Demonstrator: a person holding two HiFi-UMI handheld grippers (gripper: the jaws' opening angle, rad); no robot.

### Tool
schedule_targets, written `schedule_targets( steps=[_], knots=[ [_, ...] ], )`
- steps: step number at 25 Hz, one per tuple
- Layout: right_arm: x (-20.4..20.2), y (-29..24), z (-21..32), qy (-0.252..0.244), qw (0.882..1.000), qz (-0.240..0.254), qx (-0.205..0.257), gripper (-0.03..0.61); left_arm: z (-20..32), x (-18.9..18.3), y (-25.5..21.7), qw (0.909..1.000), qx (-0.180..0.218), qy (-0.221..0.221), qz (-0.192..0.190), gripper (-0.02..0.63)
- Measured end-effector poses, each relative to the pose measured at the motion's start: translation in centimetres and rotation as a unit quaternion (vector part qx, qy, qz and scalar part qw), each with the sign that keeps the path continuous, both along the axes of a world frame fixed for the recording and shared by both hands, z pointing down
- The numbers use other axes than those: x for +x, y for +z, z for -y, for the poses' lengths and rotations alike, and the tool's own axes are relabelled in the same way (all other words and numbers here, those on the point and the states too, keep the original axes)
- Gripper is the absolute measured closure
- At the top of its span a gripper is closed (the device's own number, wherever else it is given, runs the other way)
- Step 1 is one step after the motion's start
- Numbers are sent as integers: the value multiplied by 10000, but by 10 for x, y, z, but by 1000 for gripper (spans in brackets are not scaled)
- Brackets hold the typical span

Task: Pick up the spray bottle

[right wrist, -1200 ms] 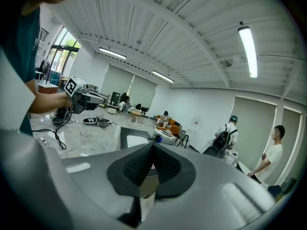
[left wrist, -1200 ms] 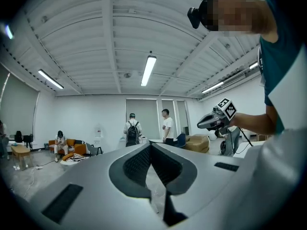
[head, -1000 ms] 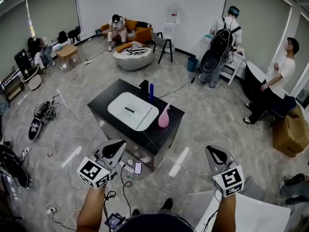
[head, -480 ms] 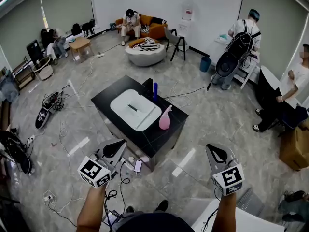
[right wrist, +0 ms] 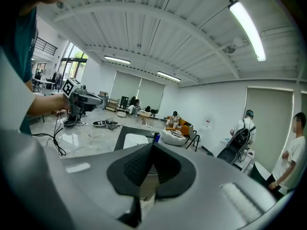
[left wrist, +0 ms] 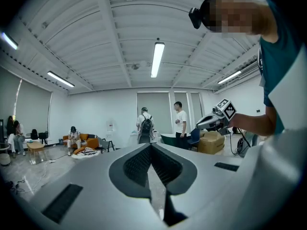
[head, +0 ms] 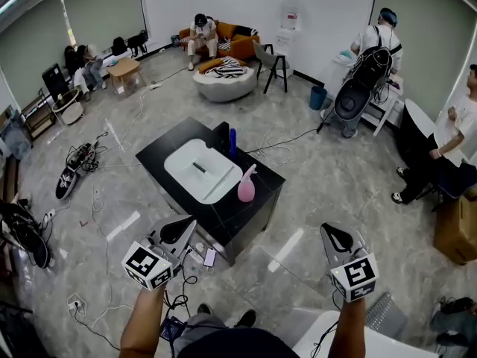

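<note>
The pink spray bottle [head: 245, 187] stands upright near the right edge of a black table [head: 250, 213], beside a white tray [head: 181, 179]. My left gripper [head: 191, 222] hovers in front of the table's near corner, shut, with nothing held. Off to the right, over the floor, my right gripper [head: 329, 229] is also shut and empty. In the left gripper view the jaws [left wrist: 151, 145] meet, and the right gripper [left wrist: 217, 120] shows beyond them. The right gripper view has its closed jaws [right wrist: 152, 145] aimed at the table [right wrist: 121, 131]; the bottle is hidden there.
A blue bottle [head: 233, 142] and a black box [head: 221, 136] stand at the table's far edge. Cables [head: 181, 282] and a phone [head: 209, 257] lie on the floor by the table's near corner. Shoes [head: 69, 179] lie left; people, a sofa [head: 223, 47] and a cardboard box [head: 456, 230] ring the room.
The room has slid in the head view and the table sits slightly nearer. Both grippers keep their places in the view and stay shut.
</note>
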State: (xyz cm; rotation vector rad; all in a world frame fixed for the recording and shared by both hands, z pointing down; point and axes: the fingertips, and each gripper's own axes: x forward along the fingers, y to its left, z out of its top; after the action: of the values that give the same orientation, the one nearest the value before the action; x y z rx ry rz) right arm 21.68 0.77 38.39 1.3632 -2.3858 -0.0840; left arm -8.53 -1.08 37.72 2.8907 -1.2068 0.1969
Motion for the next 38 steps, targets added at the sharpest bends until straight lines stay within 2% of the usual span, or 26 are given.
schedule_targets(
  steps=[5,14,24,31,35,38],
  knots=[
    [17,7,3,296,9995,-7,-80,568,23,16,1,9997,-12,256,7,609],
    [46,1,10,1137,9935,-53,-72,568,85,50,-5,9948,34,1015,-29,609],
    [25,-11,32,1857,9825,-111,-52,568,154,53,-2,9849,13,1728,-128,609],
    [14,-6,48,2096,9776,-162,-61,568,188,57,16,9788,-77,2043,-109,609],
    [5,-6,62,2017,9792,-200,-119,568,201,53,22,9785,-175,2050,-105,609],
    [17,-3,81,1882,9819,-199,-107,568,213,62,25,9803,-211,1961,-85,609]
  ],
)
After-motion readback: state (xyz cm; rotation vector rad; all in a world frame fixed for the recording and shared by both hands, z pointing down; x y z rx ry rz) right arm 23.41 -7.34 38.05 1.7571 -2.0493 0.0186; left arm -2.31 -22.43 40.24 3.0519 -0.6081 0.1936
